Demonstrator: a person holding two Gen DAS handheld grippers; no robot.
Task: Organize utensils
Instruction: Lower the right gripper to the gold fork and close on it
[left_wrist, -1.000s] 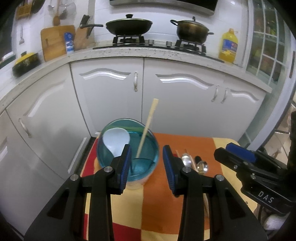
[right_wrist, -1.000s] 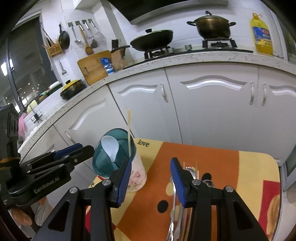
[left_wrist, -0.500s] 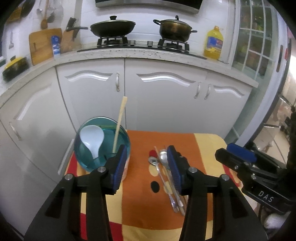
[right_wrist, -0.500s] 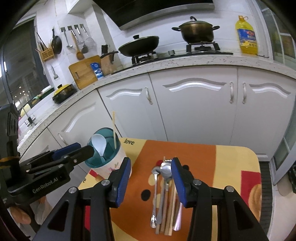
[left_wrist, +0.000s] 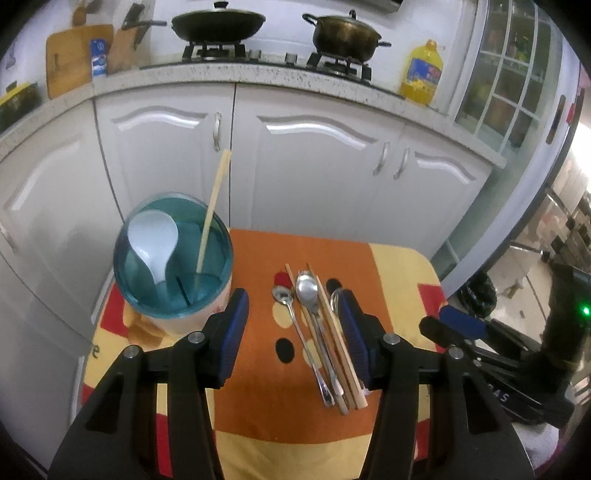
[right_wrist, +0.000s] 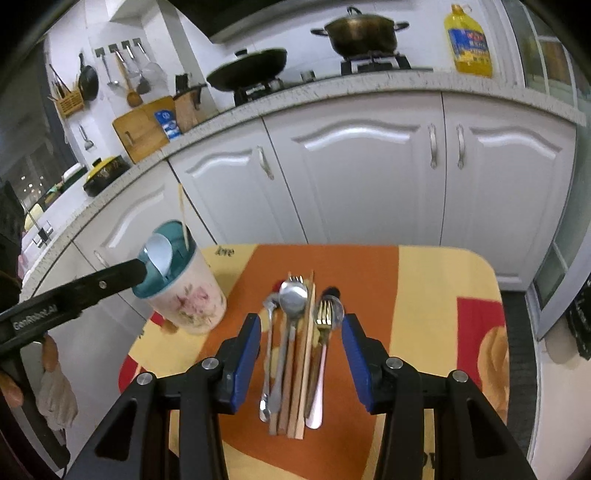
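On orange-and-yellow checked cloth covering small surface (right_wrist: 443, 280): tight bundle of loose utensils (right_wrist: 295, 343), lying parallel, handles toward cameras. Includes steel spoons, gold-tined fork (right_wrist: 324, 317), pale wooden chopsticks (left_wrist: 338, 343); exact count not clear, pieces overlapping.

At left rear corner of cloth: floral white holder cup with teal translucent lid (right_wrist: 184, 295), upright. Already inside: white plastic spoon (left_wrist: 153, 240) and one wooden chopstick (left_wrist: 212, 218), leaning.

Left tongs (left_wrist: 291, 328): jaws opening, near widest, nothing between pads; hovering above bundle, holder just beside left finger. Right tongs (right_wrist: 301, 356): parted at moderate width, empty, straddling bundle from above, not touching.

Stage, by judgement: early sorting, most pieces not yet in holder; next pick from bundle likely.

Risks:
- Pieces packed touching; closing on one likely to drag or lift a neighbour, then drop it off cloth.
- Thin flat steel handles lying flush on cloth; pads may slip or pinch fabric instead.
- Both tongs aimed at same bundle; collision between them possible.
- Holder tall, near surface edge, left tongs close by; sideways knock could tip it and spill contents.
- Lid slots narrow, view partly blocked; misaligned insertion could jam.
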